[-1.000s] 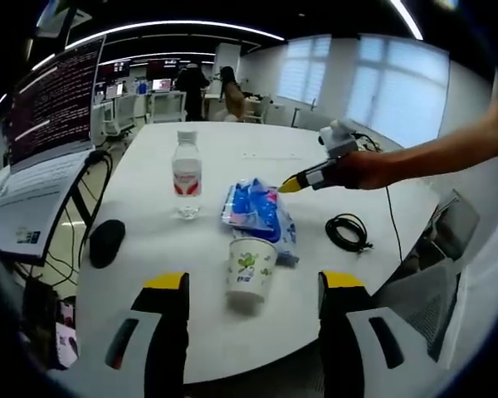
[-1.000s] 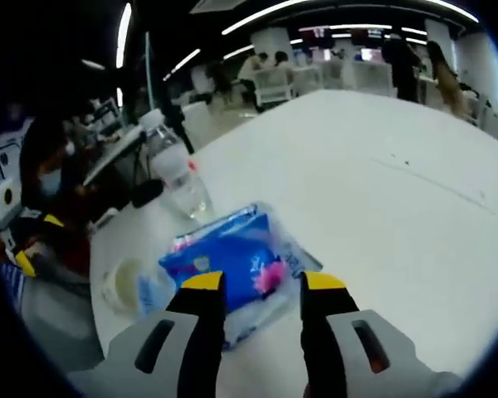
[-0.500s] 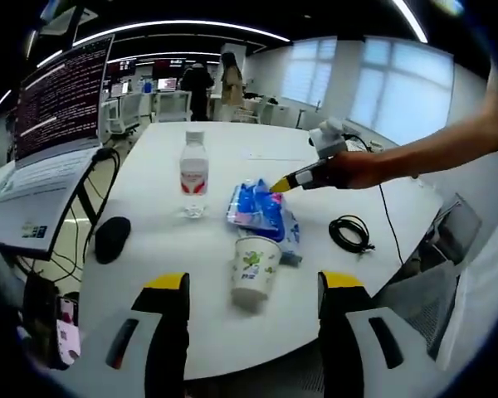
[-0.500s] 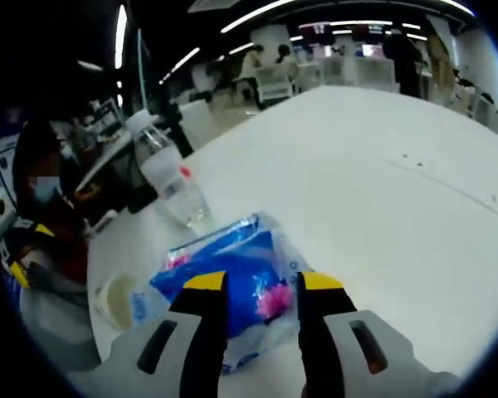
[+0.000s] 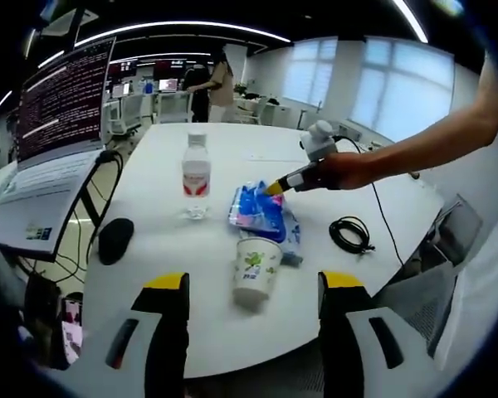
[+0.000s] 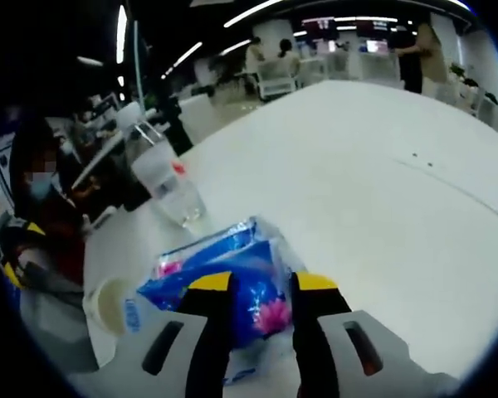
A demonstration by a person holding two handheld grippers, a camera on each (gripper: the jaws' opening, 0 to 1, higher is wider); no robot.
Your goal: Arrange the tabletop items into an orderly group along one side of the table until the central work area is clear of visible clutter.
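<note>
Right gripper (image 6: pixel 261 286) sits low in the right gripper view, its two yellow-tipped jaws close on each side of the blue tissue pack (image 6: pixel 220 278). They seem to be pinching the crinkly plastic, but the picture is blurry, so I cannot tell for sure. In the left gripper view this same gripper (image 5: pixel 274 187) comes in from the right, held by a hand (image 5: pixel 349 168), with its tip on the top end of the pack (image 5: pixel 261 211).

Left gripper (image 5: pixel 251 286) is at the bottom of its view with its jaws spread wide and nothing between them. Just above the gap stands a paper cup (image 5: pixel 256 267), round and white with green marks, touching the low end of the pack.

A clear plastic water bottle (image 5: pixel 196 177) with a red label stands upright to the left of the pack. A dark oval mouse (image 5: pixel 114 240) lies near the left edge of the white table (image 5: pixel 232 145). A black coiled cable (image 5: pixel 349 233) lies near the right edge. The far part of the smooth tabletop is bare and wide open.
</note>
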